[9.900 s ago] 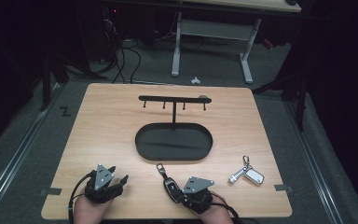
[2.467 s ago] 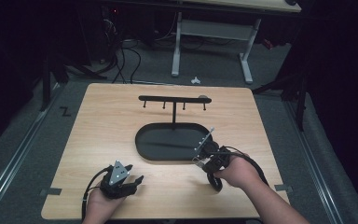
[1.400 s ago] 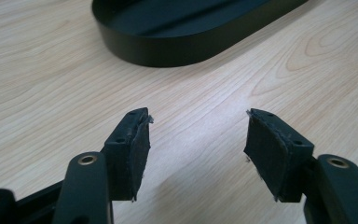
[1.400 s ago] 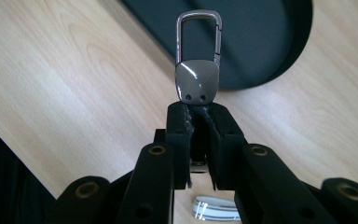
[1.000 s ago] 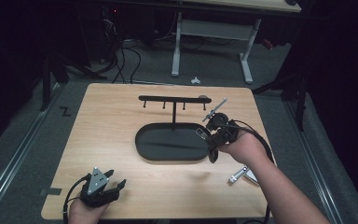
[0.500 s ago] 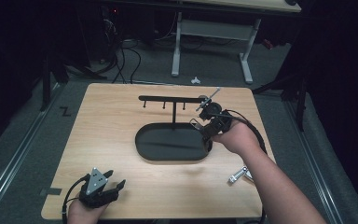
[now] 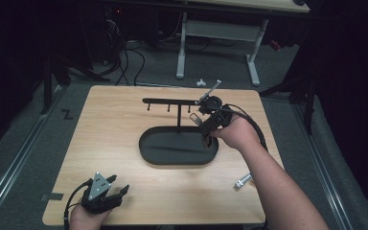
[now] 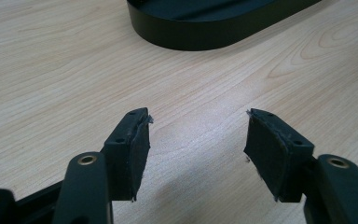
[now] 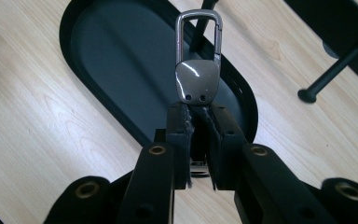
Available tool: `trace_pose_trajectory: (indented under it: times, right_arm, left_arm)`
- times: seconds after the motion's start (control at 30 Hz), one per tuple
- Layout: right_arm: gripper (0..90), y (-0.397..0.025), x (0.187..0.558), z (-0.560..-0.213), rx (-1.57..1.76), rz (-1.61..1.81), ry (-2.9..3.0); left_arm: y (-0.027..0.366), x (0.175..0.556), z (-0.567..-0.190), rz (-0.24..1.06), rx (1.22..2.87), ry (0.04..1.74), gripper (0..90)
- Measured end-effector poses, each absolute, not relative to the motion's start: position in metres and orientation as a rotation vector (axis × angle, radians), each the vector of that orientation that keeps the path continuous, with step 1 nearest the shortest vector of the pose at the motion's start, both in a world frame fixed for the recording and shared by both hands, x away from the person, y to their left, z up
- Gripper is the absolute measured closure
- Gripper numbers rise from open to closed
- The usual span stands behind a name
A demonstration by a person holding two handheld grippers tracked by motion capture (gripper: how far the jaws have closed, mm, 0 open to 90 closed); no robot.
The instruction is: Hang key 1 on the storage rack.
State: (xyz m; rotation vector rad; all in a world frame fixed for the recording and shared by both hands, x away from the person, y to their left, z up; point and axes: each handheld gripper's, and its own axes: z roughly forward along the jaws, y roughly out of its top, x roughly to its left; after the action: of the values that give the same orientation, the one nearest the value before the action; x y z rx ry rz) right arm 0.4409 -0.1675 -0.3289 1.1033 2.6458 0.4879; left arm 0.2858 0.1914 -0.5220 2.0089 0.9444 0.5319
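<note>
Two grippers at work: the right gripper (image 9: pixel 196 122) clamps a key fob (image 9: pixel 197 79) above the black tray (image 9: pixel 98 51), while the left gripper (image 8: pixel 196 144) rests open on the bench (image 8: pixel 51 70).

Lab or test room, as I see it from high view: lone wooden table (image 7: pixel 124 143) on grey carpet floor (image 7: pixel 24 158), cable tangle (image 7: pixel 124 52) behind, white-legged desk frame (image 7: pixel 215 43), dark surroundings, tape marks (image 7: pixel 67 114).
</note>
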Motion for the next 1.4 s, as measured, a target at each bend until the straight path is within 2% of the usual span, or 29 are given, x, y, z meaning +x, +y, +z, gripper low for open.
trace_pose_trajectory:
  times: [0.57, 1.4]
  right_arm:
    - [80.4, -0.153, 0.459, -0.33, 1.145, 0.494, 2.619]
    - [79.8, -0.144, 0.482, -0.35, 1.203, 0.423, 2.576]
  left_arm:
    - [0.191, 0.286, -0.522, 0.524, 2.011, 0.937, 40.1]
    - [0.19, 0.287, -0.523, 0.51, 2.022, 0.927, 40.1]
